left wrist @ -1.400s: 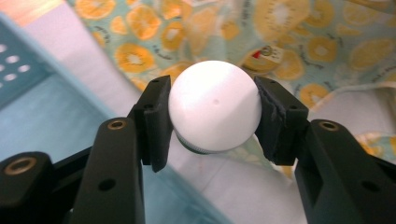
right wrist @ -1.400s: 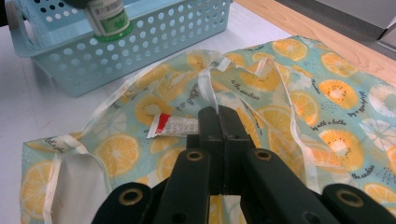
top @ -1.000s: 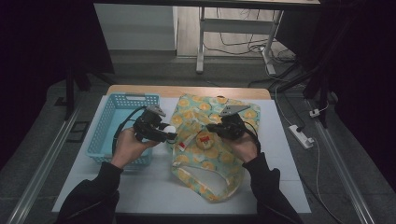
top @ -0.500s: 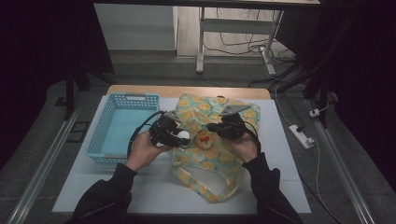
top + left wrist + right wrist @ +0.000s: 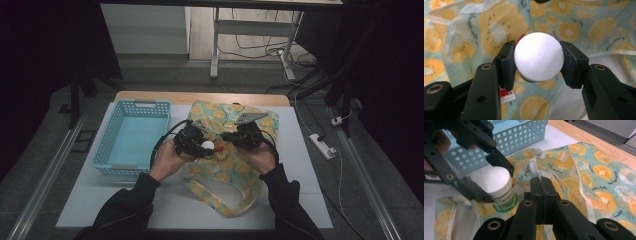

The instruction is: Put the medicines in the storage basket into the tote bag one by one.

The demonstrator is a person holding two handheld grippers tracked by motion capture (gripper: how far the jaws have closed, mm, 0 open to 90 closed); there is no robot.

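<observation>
Since its white cap is smooth and round, the small bottle (image 5: 538, 60) looks light, rigid and slippery; the left gripper (image 5: 537, 62) clamps that cap. Beneath lies a soft, floppy fruit-print bag (image 5: 584, 170), whose strap the right gripper (image 5: 543, 185) seemingly pinches. Beyond sits a blue basket (image 5: 131, 137).

On the desk (image 5: 300, 150) a basket (image 5: 131, 136) sits toward the left edge, and a cloth bag (image 5: 227, 165) lies just beside it to the right, reaching from near the far edge almost to the near edge. Over the bag's middle the left gripper (image 5: 202, 147) holds a small bottle (image 5: 206, 145) between its jaws, and the right gripper (image 5: 227, 136) sits just right of it, its jaws closed on the bag's strap (image 5: 535, 168)
</observation>
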